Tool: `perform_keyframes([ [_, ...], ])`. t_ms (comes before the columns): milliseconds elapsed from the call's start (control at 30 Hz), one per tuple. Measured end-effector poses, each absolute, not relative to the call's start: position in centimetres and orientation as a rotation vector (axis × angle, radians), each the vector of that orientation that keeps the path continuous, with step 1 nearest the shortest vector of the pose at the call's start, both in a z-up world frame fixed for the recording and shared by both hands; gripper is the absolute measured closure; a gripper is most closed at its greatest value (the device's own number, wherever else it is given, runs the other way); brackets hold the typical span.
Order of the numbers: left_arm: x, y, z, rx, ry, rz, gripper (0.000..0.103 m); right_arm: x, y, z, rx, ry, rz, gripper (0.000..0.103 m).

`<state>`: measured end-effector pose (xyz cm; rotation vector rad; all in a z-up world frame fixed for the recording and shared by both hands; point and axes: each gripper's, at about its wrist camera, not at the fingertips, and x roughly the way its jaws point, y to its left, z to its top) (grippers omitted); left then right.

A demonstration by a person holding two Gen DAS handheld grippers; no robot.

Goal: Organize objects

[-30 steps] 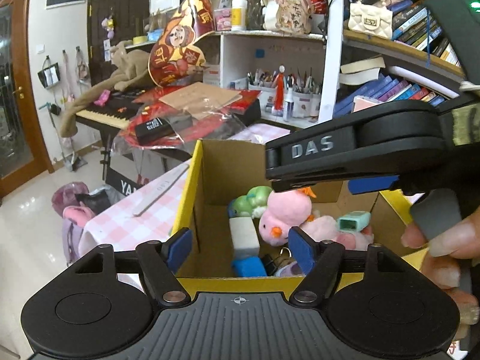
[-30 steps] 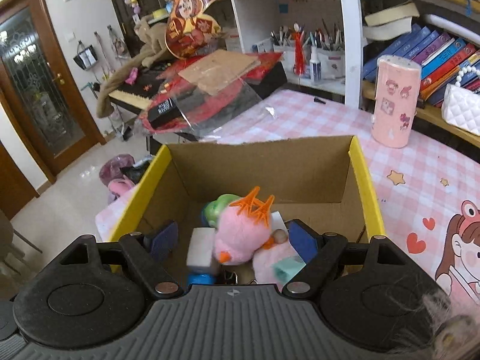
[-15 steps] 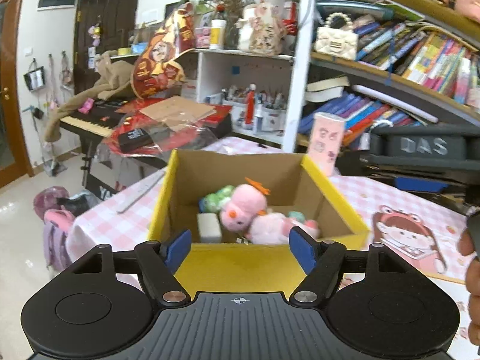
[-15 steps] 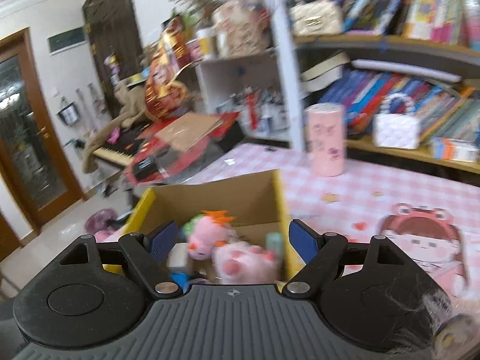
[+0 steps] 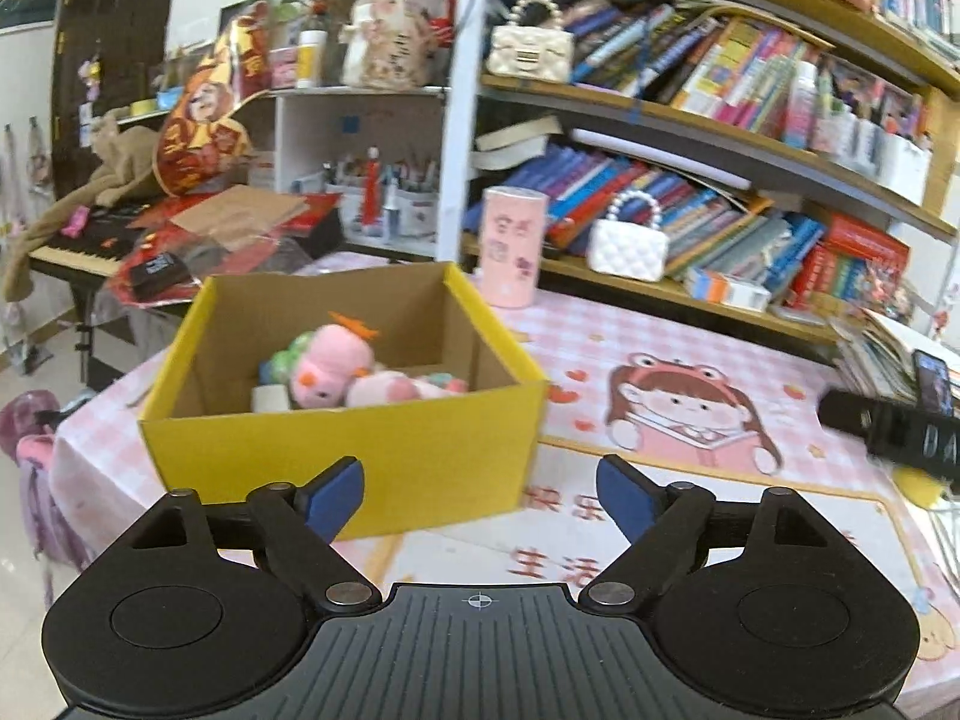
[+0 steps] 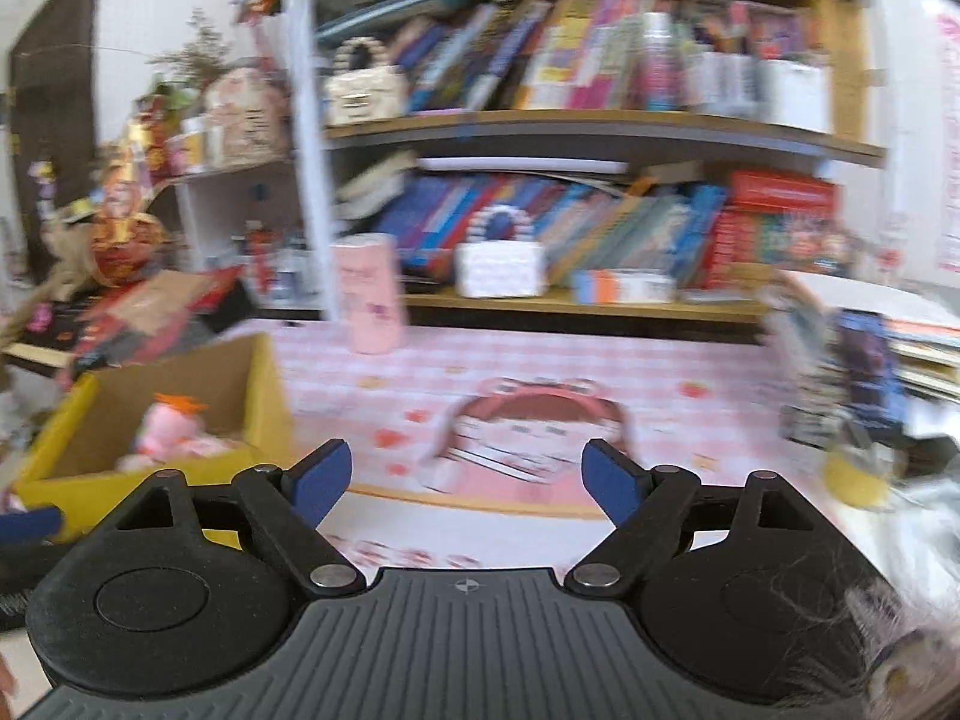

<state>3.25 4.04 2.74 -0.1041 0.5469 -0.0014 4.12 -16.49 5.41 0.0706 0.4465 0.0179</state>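
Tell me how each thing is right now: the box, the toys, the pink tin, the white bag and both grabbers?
yellow box: open on top, standing on the table.
pink plush toy: lying inside the box among other toys.
pink tin: upright behind the box, apart from it.
white bag: upright on the lower shelf.
left gripper: jaws opening, nothing between them.
right gripper: jaws opening, nothing between them.

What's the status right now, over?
Left gripper and right gripper: jaws opening, both empty. Yellow box holds plush toys. Nothing blocking the tablecloth.
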Motion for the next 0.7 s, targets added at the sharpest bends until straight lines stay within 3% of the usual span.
perform_keyframes([
  [600,-0.2,0.6,0.7,-0.041,0.594,-0.029,0.009,-2.0,-17.8,0.2,0.084,0.590,-0.172,0.012],
  [700,-0.4,0.2,0.7,-0.018,0.594,-0.032,0.008,-2.1,-17.3,0.2,0.062,0.595,-0.190,0.004],
])
